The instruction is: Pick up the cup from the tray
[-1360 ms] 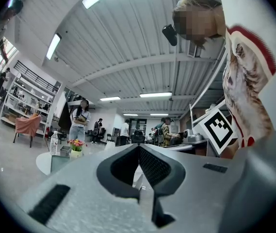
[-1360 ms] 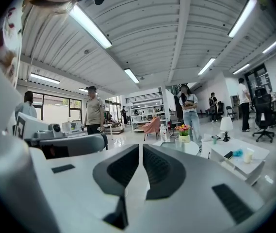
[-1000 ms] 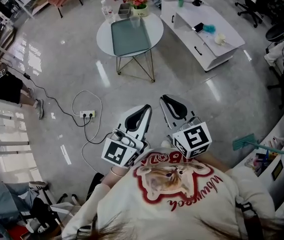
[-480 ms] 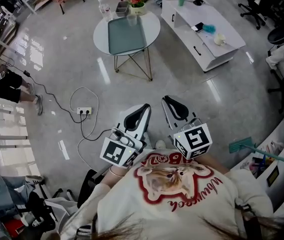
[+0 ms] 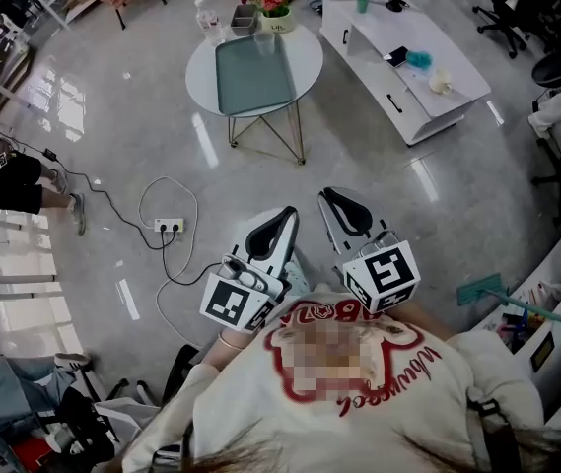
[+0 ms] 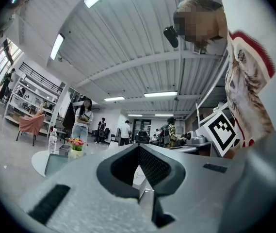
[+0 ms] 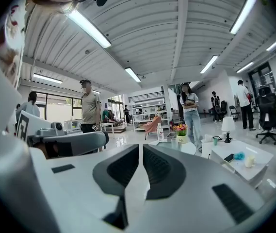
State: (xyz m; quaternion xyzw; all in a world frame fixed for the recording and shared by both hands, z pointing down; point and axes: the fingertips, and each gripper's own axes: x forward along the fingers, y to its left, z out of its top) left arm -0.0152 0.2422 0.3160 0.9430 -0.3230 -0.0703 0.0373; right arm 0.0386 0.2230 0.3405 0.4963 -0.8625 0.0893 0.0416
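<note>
The clear cup (image 5: pixel 263 42) stands at the far end of a grey-green tray (image 5: pixel 250 82) on a round white table, far ahead across the floor. In the right gripper view the cup (image 7: pixel 174 143) shows small just right of the jaw tips. My left gripper (image 5: pixel 285 215) and right gripper (image 5: pixel 327 198) are held side by side close to the body, well short of the table. Both are shut with nothing between the jaws. In the left gripper view the tray (image 6: pixel 55 163) shows at lower left; the cup is hidden there.
On the table's far edge stand a water bottle (image 5: pixel 206 18), a small grey box (image 5: pixel 244 20) and a flower pot (image 5: pixel 273 3). A low white table (image 5: pixel 408 62) stands to the right. A power strip (image 5: pixel 169 226) and cables lie on the floor at left. People stand in the background.
The head view has shifted slightly as the person steps over the floor. Both grippers keep their places in view and stay shut. The bystander at the left edge has drifted down the frame.
</note>
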